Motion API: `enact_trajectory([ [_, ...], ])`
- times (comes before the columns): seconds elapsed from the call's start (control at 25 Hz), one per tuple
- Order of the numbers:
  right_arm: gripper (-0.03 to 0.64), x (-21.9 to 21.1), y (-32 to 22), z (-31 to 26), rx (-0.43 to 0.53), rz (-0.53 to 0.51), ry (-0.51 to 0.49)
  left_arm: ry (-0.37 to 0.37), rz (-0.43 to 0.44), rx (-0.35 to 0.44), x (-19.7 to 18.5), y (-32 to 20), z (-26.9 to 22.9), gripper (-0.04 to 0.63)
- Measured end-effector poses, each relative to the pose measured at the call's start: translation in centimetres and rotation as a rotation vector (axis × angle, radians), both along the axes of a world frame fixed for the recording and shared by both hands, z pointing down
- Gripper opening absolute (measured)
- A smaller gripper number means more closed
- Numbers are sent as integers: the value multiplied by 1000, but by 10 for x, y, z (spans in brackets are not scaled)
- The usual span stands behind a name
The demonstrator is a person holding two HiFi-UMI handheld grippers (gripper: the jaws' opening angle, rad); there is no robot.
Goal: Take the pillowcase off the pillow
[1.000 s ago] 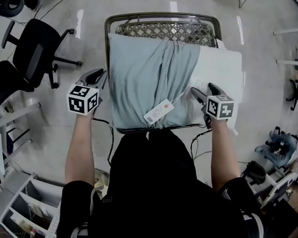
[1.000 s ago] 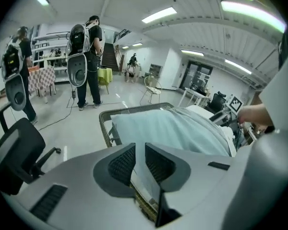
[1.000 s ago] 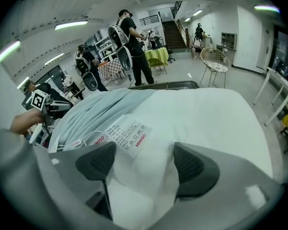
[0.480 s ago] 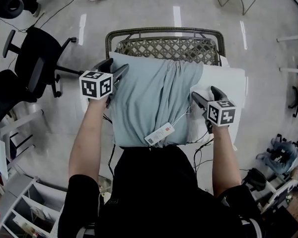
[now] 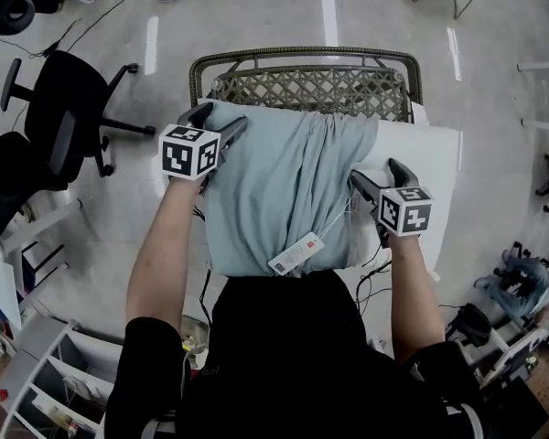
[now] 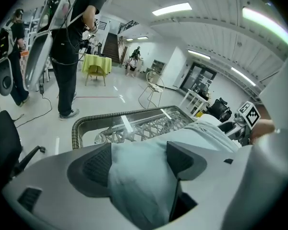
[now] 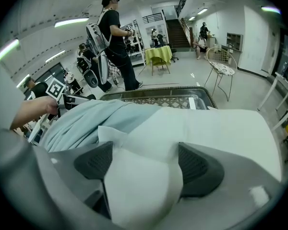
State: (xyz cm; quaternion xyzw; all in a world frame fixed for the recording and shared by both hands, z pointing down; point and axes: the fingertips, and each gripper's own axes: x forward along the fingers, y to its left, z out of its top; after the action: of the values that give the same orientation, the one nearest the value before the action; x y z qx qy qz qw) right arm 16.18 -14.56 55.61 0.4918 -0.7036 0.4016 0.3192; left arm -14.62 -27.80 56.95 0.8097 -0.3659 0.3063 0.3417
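Note:
A white pillow (image 5: 421,163) lies on a wicker-rimmed glass table (image 5: 198,67). A light blue pillowcase (image 5: 274,181) covers its left part, bunched at the middle, with a white and red tag (image 5: 295,254) near me. My left gripper (image 5: 218,122) is at the case's far left corner. Its jaws have just been opening, and the blue corner (image 6: 144,176) bulges between the wide pads. My right gripper (image 5: 377,176) sits on the bare pillow beside the case's edge. Its jaws have also just opened a little, with a white fold (image 7: 139,176) between them.
A black office chair (image 5: 64,108) stands left of the table, and white shelves (image 5: 37,373) are at the lower left. A person with a backpack (image 6: 72,47) stands beyond the table, near a wire chair (image 6: 153,87). Cables hang by the table's near edge.
My left gripper moved from beside the pillow's left edge to its far left corner, and its jaws opened around the blue cloth. The right gripper shifted slightly on the white pillow.

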Motion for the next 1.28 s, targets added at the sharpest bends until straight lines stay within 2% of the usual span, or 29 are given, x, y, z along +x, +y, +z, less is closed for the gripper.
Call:
enact_trajectory([
  [0.08, 431, 0, 0, 1, 5, 0, 8, 19, 7, -43, 2, 1, 4, 337],
  [0.16, 431, 0, 0, 2, 8, 0, 11, 21, 22, -80, 4, 2, 5, 290],
  [0.32, 431, 0, 1, 0, 11, 4, 15, -49, 84, -47, -3, 4, -4, 71],
  [0.4, 431, 0, 1, 0, 15, 5, 17, -64, 90, -21, -10, 4, -10, 26],
  [0.52, 431, 1, 1, 1, 23, 12, 22, -46, 66, -4, -23, 5, -15, 14],
  [0.76, 413, 1, 2, 1, 43, 18, 8, -68, 64, -7, -64, 20, -14, 11],
  [1.0, 365, 3, 0, 0, 51, 31, -3, 47, -28, -62, -97, 27, -1, 11],
  [1.04, 364, 3, -1, 0, 51, 30, 3, 45, -32, -56, -97, 27, 0, 11],
  [1.2, 364, 4, 1, 1, 55, 25, 28, -47, 9, 37, -91, 30, -12, 11],
  [1.28, 364, 2, 2, 1, 59, 21, 27, -69, 28, 64, -96, 34, -17, 11],
])
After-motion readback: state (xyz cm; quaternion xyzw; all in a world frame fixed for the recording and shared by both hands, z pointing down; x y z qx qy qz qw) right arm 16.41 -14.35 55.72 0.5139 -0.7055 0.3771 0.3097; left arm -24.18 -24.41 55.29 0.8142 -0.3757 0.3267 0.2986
